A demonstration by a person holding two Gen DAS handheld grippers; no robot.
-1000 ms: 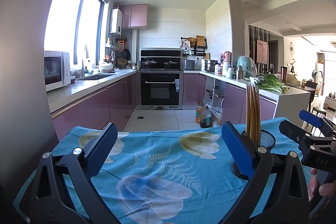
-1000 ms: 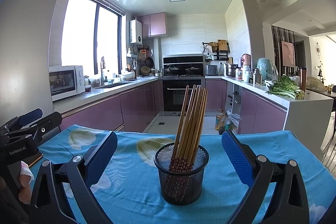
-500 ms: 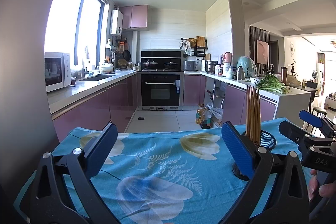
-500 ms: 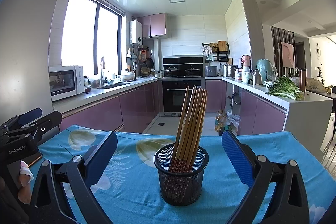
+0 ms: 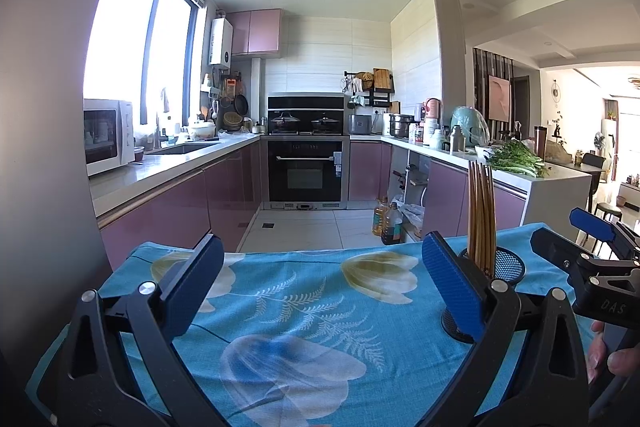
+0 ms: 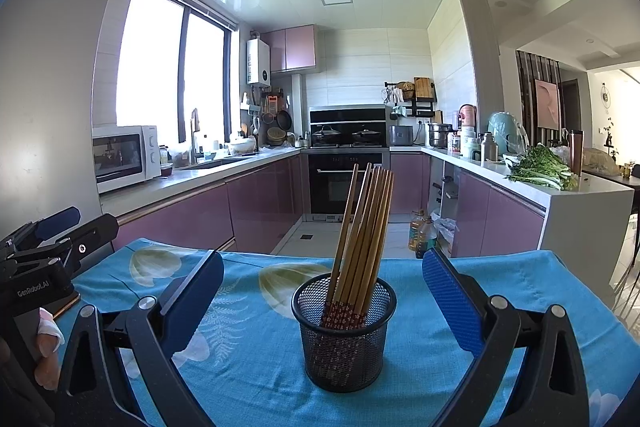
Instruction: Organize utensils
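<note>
Surface (image 6: pixel 500 279) under blue floral cloth (image 5: pixel 304 311). Black mesh cup (image 6: pixel 344 331) upright mid-cloth, ahead of right hand-held gripper (image 6: pixel 320 295), between its spread fingers, untouched. Chopsticks (image 6: pixel 366 227) bundled inside cup, leaning right. Left hand-held gripper (image 5: pixel 320 291) wide open, empty, over bare cloth; cup beside its right finger.

Left hand-held gripper (image 5: pixel 324 287) wide open, right hand-held gripper (image 6: pixel 324 291) likewise
</note>
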